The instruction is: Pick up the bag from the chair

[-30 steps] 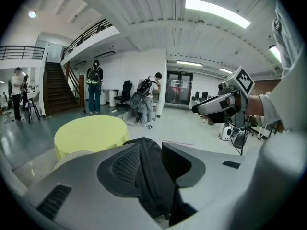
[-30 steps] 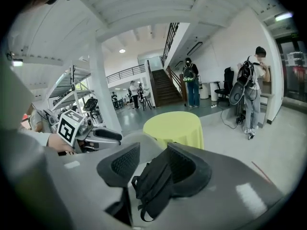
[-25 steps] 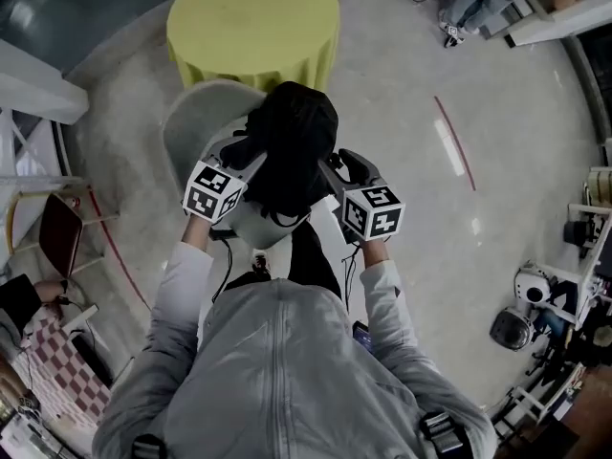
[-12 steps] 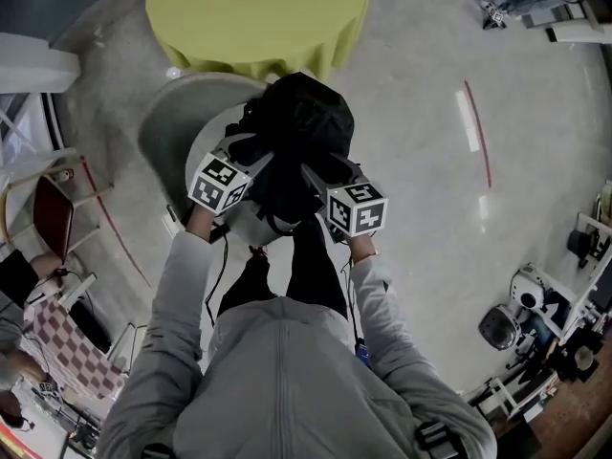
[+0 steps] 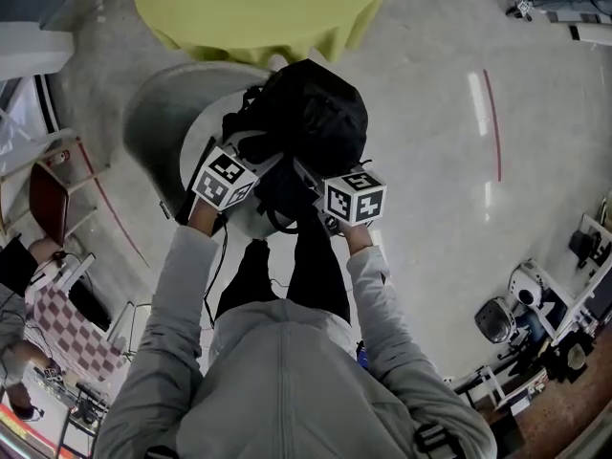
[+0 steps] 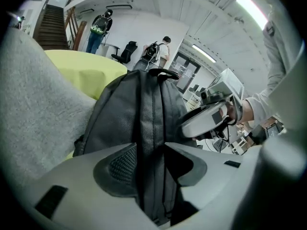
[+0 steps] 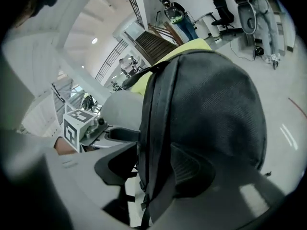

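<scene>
A black backpack (image 5: 311, 113) hangs over the front of a grey chair (image 5: 158, 118), and my two grippers hold it from below. My left gripper (image 5: 266, 165) is shut on a backpack strap (image 6: 152, 128) that runs up between its jaws. My right gripper (image 5: 308, 178) is shut on the bag's other strap edge (image 7: 152, 143), with the bag's rounded body (image 7: 216, 109) to its right. The white seat (image 5: 203, 156) shows to the left of the bag. In the left gripper view the right gripper (image 6: 206, 121) is beside the bag.
A round table with a yellow cloth (image 5: 258, 8) stands just behind the chair. A red chair (image 5: 48, 199) and a seated person's area lie at the left. Equipment (image 5: 502, 318) crowds the lower right. A red floor line (image 5: 494, 127) runs at the right. People stand in the background.
Both grippers stay shut on the bag. The bag has shifted right and away from the chair back, and more of the white seat shows beside it.
</scene>
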{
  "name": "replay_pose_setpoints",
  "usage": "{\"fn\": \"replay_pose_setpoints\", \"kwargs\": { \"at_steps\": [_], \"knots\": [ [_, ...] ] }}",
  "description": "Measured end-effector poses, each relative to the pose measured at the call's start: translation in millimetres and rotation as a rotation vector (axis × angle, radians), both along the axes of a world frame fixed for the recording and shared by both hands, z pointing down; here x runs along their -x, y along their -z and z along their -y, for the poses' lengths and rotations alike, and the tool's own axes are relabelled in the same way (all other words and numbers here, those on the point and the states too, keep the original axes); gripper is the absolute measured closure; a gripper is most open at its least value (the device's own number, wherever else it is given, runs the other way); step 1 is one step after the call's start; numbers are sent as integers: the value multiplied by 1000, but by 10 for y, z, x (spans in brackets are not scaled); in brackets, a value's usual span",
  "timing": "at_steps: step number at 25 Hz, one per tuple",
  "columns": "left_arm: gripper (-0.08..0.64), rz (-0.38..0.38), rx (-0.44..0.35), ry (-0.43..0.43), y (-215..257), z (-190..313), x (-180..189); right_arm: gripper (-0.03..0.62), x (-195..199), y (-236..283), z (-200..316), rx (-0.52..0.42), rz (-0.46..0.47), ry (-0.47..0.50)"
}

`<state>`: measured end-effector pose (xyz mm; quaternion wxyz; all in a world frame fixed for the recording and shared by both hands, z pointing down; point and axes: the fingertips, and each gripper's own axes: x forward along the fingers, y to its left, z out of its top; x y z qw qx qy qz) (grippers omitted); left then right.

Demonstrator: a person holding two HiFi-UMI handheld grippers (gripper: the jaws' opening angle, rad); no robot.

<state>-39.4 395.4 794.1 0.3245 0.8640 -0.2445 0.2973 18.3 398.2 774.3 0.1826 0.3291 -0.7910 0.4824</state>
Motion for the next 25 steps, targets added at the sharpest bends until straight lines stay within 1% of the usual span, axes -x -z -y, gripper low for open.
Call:
{"fn": "replay_pose_setpoints", "kwargs": {
  "at_steps": [2, 6, 7, 10, 11, 14, 18, 22, 25],
  "knots": [
    [383, -22, 12, -15, -44, -6, -50, 367, 28, -70, 2, 8, 17, -4],
    [383, -53, 24, -48, -67, -32, -96, 488, 25, -129, 5, -10, 6, -16],
    [383, -54, 25, -57, -77, -33, -107, 505, 31, -140, 13, -15, 2, -16],
    [385, -36, 25, -83, -124, -40, -138, 528, 59, -162, 15, -19, 0, 3],
    [402, -25, 24, -88, -135, -43, -149, 537, 56, -158, 8, -16, 2, 11],
    [418, -17, 33, -90, -112, -68, -192, 554, 21, -87, -29, -22, -5, 40],
    [452, -92, 59, -74, 59, -175, -245, 555, 8, 167, -109, -68, -19, 76],
    [477, -148, 42, -56, 301, -281, -208, 555, -2, 543, -165, -156, -29, 101],
    [496, -180, 5, -38, 523, -333, -132, 555, -45, 869, -183, -232, -46, 103]
  ]
}}
